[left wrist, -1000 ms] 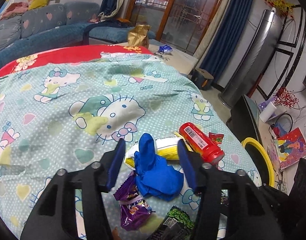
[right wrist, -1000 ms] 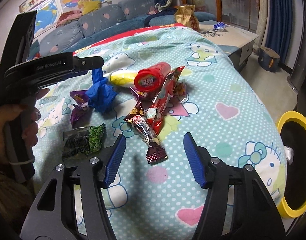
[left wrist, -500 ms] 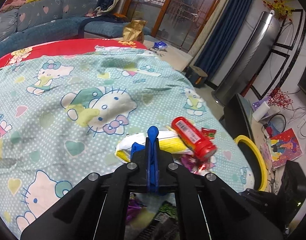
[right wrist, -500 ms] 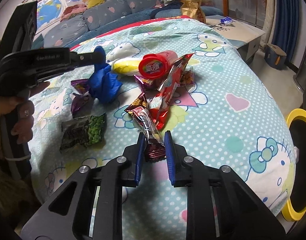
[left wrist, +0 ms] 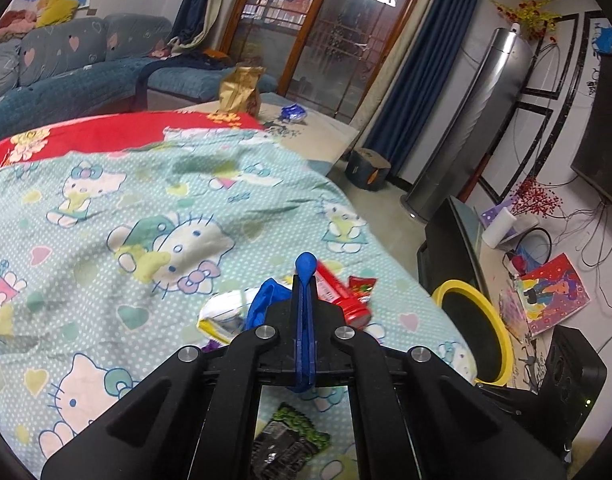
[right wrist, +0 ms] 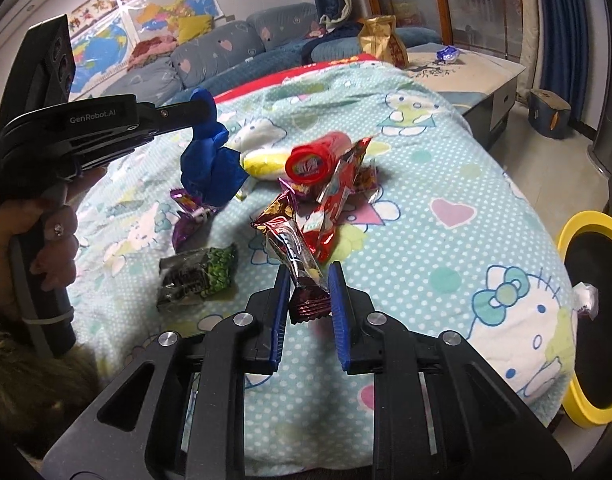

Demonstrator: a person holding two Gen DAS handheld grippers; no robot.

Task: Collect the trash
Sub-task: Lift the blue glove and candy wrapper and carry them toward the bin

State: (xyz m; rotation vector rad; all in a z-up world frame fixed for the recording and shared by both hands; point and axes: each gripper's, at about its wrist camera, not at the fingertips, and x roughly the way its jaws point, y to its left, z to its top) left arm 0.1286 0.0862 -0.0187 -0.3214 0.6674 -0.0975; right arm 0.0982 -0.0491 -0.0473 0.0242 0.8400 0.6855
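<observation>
Left hand-held gripper [left wrist: 304, 280] clenches a crumpled blue glove [right wrist: 209, 168]; right hand-held gripper [right wrist: 308, 292] grips a maroon foil wrapper [right wrist: 295, 256]; both should lift clear before swinging toward the yellow-rimmed bin [right wrist: 586, 320] beyond the right one.

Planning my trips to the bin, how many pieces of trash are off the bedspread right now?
2: blue glove hanging from the left gripper; dark red wrapper clamped in the right gripper.

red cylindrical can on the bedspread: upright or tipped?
Tipped. The red cylindrical can lies on its side atop wrappers, its round end facing the right wrist camera.
</observation>
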